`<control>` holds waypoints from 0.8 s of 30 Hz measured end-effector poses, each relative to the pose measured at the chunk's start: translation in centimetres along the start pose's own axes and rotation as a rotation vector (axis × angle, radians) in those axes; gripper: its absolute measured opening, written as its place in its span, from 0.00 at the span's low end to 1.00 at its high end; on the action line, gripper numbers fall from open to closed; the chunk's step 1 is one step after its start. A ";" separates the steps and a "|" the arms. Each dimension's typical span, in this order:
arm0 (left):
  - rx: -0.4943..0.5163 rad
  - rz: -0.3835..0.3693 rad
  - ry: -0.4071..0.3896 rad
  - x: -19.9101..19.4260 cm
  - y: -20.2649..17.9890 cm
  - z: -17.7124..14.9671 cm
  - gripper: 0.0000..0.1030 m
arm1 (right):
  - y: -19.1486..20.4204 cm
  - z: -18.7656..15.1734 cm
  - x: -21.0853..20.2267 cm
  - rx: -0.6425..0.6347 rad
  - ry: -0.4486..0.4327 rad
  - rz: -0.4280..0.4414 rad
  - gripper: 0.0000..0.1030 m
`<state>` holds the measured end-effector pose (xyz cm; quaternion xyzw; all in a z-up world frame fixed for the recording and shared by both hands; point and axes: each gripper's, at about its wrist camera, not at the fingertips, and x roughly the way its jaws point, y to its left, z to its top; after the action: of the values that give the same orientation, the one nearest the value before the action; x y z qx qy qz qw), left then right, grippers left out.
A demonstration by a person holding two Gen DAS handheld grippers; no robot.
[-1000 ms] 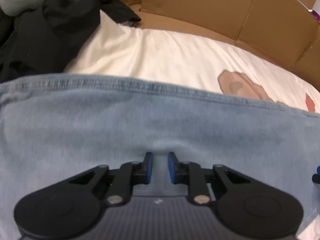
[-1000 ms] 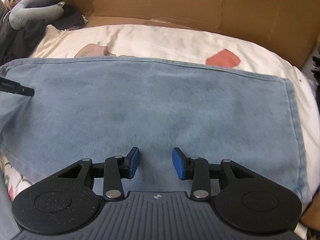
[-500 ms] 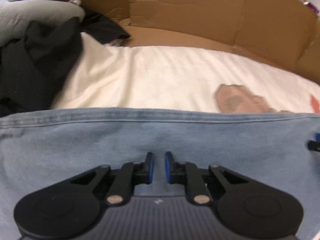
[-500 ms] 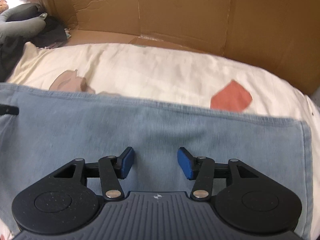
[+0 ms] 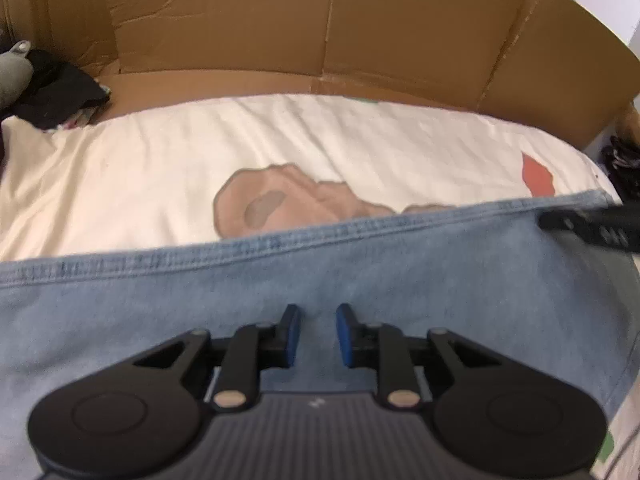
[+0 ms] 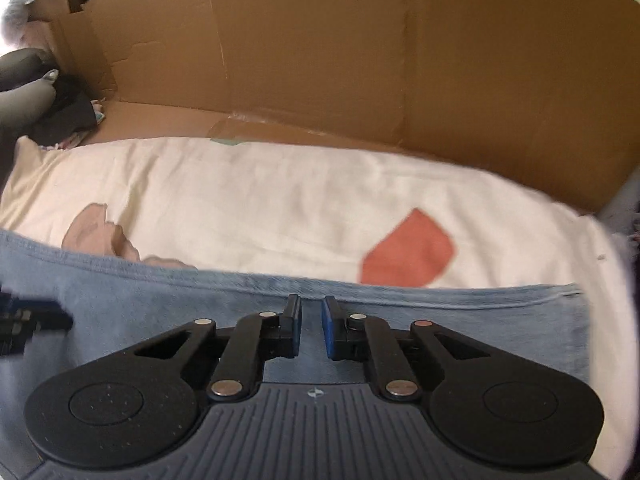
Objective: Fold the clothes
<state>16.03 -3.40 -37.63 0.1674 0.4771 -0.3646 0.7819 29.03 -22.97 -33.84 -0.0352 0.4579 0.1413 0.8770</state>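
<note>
A light blue denim garment (image 5: pixel 440 280) lies flat across a cream sheet (image 5: pixel 280 140), its stitched far edge running left to right. My left gripper (image 5: pixel 318 316) rests on the denim with a modest gap between its blue pads (image 5: pixel 290 332); only flat fabric shows there. In the right wrist view the denim (image 6: pixel 480 320) ends at a hem on the right. My right gripper (image 6: pixel 311 308) sits just short of the far edge, pads nearly together with denim between them. Each gripper shows in the other's view: the right (image 5: pixel 592 224), the left (image 6: pixel 36 320).
Tall cardboard walls (image 5: pixel 320 20) stand right behind the sheet. A heap of dark clothes (image 5: pixel 52 92) and a grey padded item (image 6: pixel 24 96) lie at the far left. The sheet bears a tan print (image 5: pixel 280 200) and a red print (image 6: pixel 408 256).
The right jaws went from wide apart to nearly together on the denim. The left jaws widened a little. Both views tilted up, and the denim's far edge now sits closer to the fingers.
</note>
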 end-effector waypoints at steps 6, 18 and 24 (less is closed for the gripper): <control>0.049 0.040 -0.014 0.9 -1.0 1.1 0.21 | -3.0 -2.0 -2.1 -0.038 -0.031 -0.050 0.16; -0.014 0.044 0.095 1.2 0.2 5.5 0.21 | -6.1 1.6 1.5 -0.039 0.123 -0.100 0.12; -0.140 0.064 0.061 -5.1 4.9 4.4 0.34 | -5.3 3.1 -1.4 -0.054 0.143 -0.026 0.12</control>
<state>20.96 -0.65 -31.49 0.1386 0.5194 -0.2998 0.7881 32.22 -27.73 -31.28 -0.0751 0.5150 0.1393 0.8424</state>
